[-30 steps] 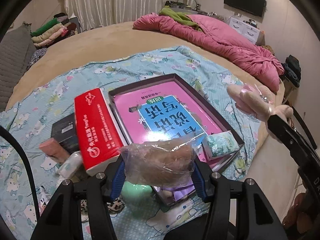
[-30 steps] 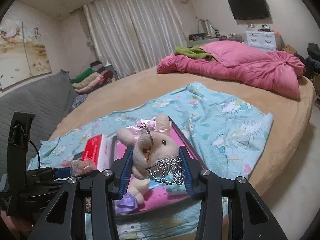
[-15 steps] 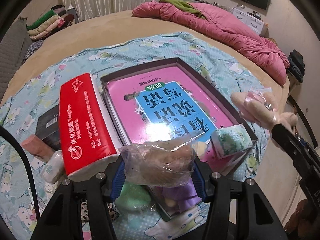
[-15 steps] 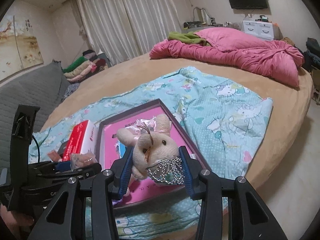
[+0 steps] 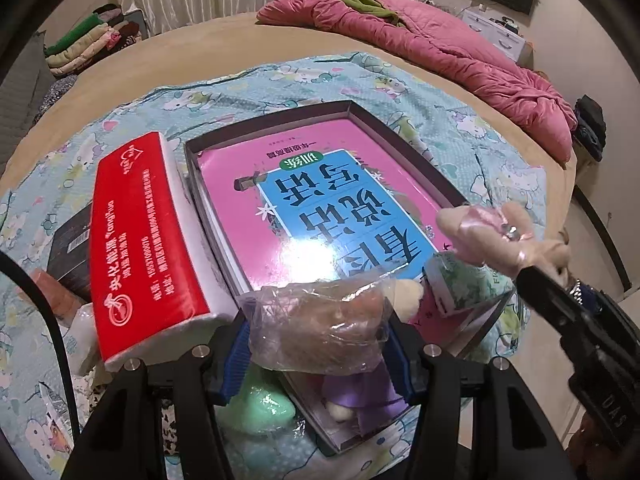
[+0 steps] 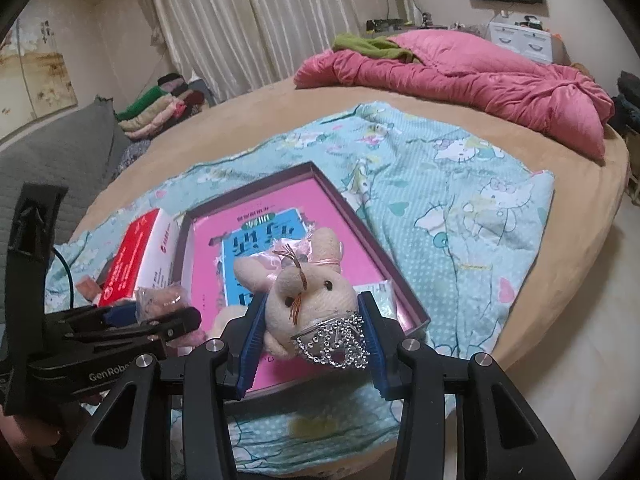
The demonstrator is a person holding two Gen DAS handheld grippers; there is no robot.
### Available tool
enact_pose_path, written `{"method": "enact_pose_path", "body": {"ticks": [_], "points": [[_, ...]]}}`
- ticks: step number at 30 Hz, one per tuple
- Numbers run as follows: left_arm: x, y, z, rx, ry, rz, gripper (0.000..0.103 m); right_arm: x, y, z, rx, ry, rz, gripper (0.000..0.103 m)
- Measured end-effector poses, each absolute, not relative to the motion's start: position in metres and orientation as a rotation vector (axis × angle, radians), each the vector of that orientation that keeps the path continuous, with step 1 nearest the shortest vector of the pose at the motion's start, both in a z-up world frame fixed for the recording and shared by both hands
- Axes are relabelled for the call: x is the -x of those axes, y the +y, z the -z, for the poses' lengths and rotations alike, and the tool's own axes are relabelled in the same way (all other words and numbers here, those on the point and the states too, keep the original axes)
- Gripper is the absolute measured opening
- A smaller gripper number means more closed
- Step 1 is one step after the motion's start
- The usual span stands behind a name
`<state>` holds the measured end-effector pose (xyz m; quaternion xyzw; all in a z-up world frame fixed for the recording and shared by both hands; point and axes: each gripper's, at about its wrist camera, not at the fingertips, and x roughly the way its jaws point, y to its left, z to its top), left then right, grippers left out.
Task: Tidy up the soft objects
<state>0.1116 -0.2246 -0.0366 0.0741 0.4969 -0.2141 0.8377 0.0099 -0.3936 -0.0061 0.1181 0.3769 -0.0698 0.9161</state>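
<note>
Left wrist view: your left gripper (image 5: 318, 330) was clenched on bagged plush (image 5: 320, 326), held above near end of shallow box (image 5: 362, 114), beside red tissue pack (image 5: 142, 240). Right gripper (image 6: 312, 330) was grasping bunny plush (image 6: 310, 294) by head, over box's near right corner. Box floor was mostly pink book (image 5: 320, 208); small toys crowded near end. Judged best: you lowered each toy onto bare book cover, well apart, released only once resting flat.
</note>
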Motion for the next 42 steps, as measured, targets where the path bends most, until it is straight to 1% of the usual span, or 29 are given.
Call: {"method": "enact_pose_path", "body": {"ticks": [25, 42], "points": [[-0.133, -0.236, 0.047, -0.125, 1.108, 0.48, 0.058, -0.038, -0.381, 0.047, -0.248, 0.925, 0.082, 0.047], [-0.132, -0.234, 0.053, -0.117, 1.169, 0.479, 0.06, -0.043, -0.388, 0.056, -0.251, 0.899, 0.091, 0.05]]}}
